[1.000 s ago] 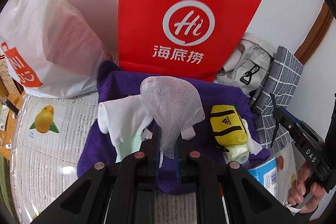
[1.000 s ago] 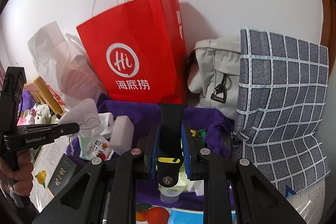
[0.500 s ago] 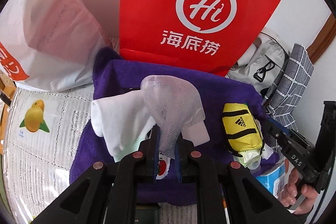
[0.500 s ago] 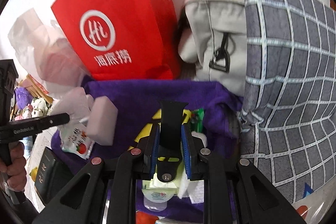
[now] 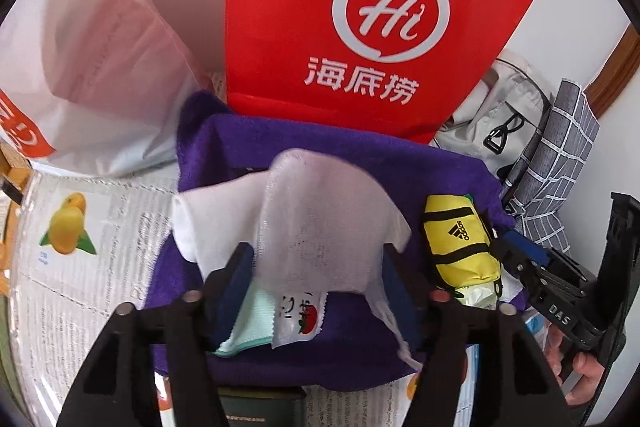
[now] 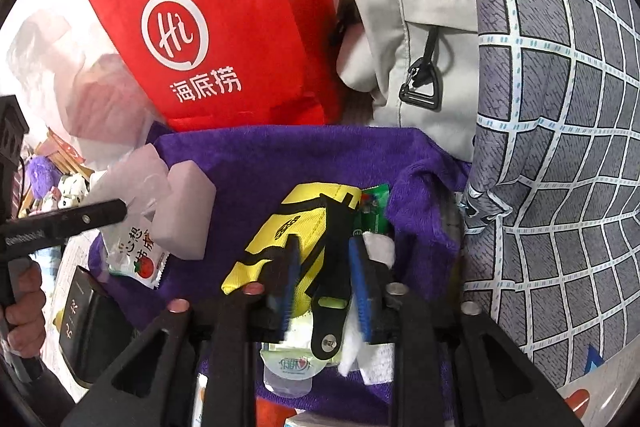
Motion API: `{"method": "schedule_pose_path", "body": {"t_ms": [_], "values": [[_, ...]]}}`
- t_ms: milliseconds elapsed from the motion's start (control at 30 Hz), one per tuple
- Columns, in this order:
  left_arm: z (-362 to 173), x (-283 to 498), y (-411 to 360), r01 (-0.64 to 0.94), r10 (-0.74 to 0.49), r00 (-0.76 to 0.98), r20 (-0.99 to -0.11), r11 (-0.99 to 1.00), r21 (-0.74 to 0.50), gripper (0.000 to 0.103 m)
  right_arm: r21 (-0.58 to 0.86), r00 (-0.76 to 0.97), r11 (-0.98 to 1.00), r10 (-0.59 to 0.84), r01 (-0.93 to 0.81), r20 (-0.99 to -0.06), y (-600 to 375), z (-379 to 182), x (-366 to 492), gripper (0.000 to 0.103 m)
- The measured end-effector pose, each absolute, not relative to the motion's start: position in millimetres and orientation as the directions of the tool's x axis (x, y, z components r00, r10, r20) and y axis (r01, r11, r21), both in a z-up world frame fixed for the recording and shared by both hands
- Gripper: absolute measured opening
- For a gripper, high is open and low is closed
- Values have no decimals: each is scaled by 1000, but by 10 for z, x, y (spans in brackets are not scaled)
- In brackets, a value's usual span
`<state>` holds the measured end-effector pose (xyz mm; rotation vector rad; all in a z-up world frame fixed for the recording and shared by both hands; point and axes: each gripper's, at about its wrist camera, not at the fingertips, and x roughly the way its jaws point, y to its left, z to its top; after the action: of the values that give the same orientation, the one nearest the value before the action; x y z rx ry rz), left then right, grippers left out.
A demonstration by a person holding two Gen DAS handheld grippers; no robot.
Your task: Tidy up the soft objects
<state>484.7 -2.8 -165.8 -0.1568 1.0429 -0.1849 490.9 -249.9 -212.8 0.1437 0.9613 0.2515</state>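
Observation:
A purple towel (image 5: 280, 143) is spread on the table and holds the soft things. My left gripper (image 5: 318, 259) hangs over it with its jaws opening wide. A white mesh cloth (image 5: 320, 219) lies loose between them, draped over a folded white cloth (image 5: 212, 219) and a snack packet (image 5: 300, 315). To the right a yellow pouch (image 6: 280, 231) rests on the towel. My right gripper (image 6: 324, 259) stands over the pouch with its jaws opening. The pouch's black strap (image 6: 332, 267) stands between the pads, and they do not press on it.
A red paper bag (image 5: 360, 7) and a white plastic bag (image 5: 100, 47) stand behind the towel. A grey bag (image 6: 420, 47) and a checked grey cloth (image 6: 560, 147) close off the right. A tissue pack (image 6: 288, 359) lies under the pouch, and a black box (image 6: 80, 315) sits at the towel's near left.
The left jaws, shut on the mesh cloth before, have spread and the cloth has sagged onto the pile. The right gripper came down with the pouch, and its jaws have parted from the strap.

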Motion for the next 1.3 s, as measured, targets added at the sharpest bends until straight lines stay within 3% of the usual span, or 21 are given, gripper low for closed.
{"method": "schedule_pose_path", "body": {"t_ms": [67, 133, 567, 933, 967, 1033, 1167, 1300], "values": [[-1640, 4838, -34, 74, -198, 499, -844, 980, -187, 69, 234, 550, 962, 272, -140, -790, -2493, -2101, 4904, 58], [-1636, 4839, -53, 72, -175, 501, -848, 984, -161, 70, 240, 551, 962, 271, -129, -790, -2512, -2057, 4890, 62], [-1338, 4595, -78, 83, -181, 554, -813, 983, -162, 76, 197, 605, 975, 218, -102, -766, -2520, -1635, 4563, 62], [-858, 3620, -227, 127, -150, 618, -772, 988, -90, 77, 149, 644, 987, 157, -68, -749, -2460, -1138, 3641, 63], [-806, 3523, -229, 128, -146, 626, -766, 988, -83, 77, 154, 643, 986, 158, -64, -749, -2456, -1107, 3540, 65], [-690, 3282, -227, 133, -145, 642, -753, 988, -77, 81, 153, 653, 987, 151, -54, -743, -2442, -1043, 3333, 81], [-510, 2821, -244, 134, -127, 677, -725, 990, -48, 89, 141, 678, 989, 134, -45, -723, -2413, -914, 2876, 93], [-413, 2336, -297, 145, -112, 707, -698, 989, -12, 94, 114, 690, 993, 101, -26, -717, -2392, -833, 2467, 97]]}}
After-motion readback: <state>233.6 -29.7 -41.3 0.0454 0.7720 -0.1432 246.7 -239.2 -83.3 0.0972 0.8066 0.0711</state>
